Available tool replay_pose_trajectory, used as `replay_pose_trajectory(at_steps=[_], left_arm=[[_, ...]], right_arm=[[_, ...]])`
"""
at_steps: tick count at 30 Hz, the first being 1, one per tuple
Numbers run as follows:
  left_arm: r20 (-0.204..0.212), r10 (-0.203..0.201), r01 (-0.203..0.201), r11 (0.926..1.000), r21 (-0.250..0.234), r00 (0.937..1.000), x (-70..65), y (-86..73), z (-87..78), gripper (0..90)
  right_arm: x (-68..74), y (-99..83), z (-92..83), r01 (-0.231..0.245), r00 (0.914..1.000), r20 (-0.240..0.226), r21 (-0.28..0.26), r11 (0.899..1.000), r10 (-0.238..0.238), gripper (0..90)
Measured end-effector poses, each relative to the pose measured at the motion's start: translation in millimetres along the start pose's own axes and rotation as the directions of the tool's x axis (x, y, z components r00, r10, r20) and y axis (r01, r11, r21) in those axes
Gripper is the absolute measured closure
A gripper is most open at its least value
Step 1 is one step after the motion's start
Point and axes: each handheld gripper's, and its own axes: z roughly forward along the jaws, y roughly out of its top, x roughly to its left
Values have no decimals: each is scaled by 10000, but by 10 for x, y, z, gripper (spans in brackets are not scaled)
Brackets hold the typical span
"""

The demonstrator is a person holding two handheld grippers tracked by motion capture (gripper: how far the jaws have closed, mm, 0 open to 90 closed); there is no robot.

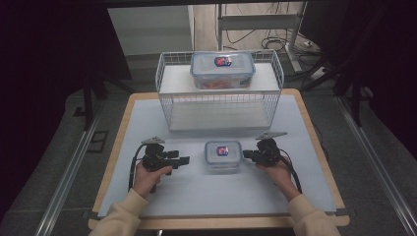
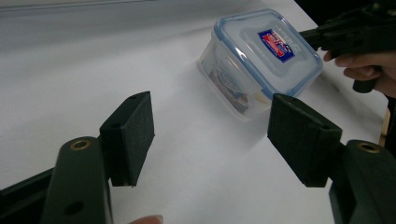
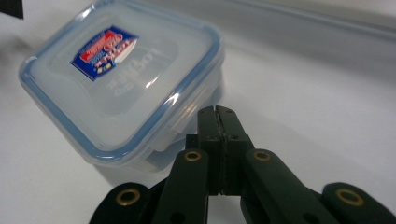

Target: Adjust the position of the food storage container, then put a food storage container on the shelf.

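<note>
Dim surroundings, soft, slightly blurred close-ups

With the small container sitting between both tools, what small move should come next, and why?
Probably ease the left tool toward the small container. Its jaws stand open and short of the box, while the right tool is shut with its tip at the box's side, so it could brace the box as the left takes hold.

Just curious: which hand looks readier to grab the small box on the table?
Probably the left: its hand-held gripper is open toward the box. The right one is shut, beside it.
</note>
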Motion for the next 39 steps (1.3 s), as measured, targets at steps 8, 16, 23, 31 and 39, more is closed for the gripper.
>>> replay_pose_trajectory(at_steps=[8, 16, 23, 31, 39], left_arm=[[-608, 318, -324, 9994, -81, 9976, -128, 50, -12, 282], [-217, -338, 339, 9994, 50, 9992, -134, 155, 147, 215], [505, -797, 770, 9956, 531, 9955, -233, 318, 463, 130], [1054, -1680, 1538, 9794, 1312, 9801, -176, 374, 752, 136], [1744, -2403, 2120, 9630, 1665, 9549, -129, 306, 796, 249]], right_arm=[[-136, 11, -260, -636, 9967, -548, -629, 9960, 601, 865], [-126, 70, -244, -1227, 9791, -1687, -451, 9914, 1135, 453], [-134, 95, -99, -1902, 9513, -2485, -73, 9817, 1825, 343], [-149, 154, 100, -2356, 9263, -2919, 451, 9708, 2384, 295], [-159, 129, 170, -2634, 9052, -3197, 946, 9600, 2798, 342]])
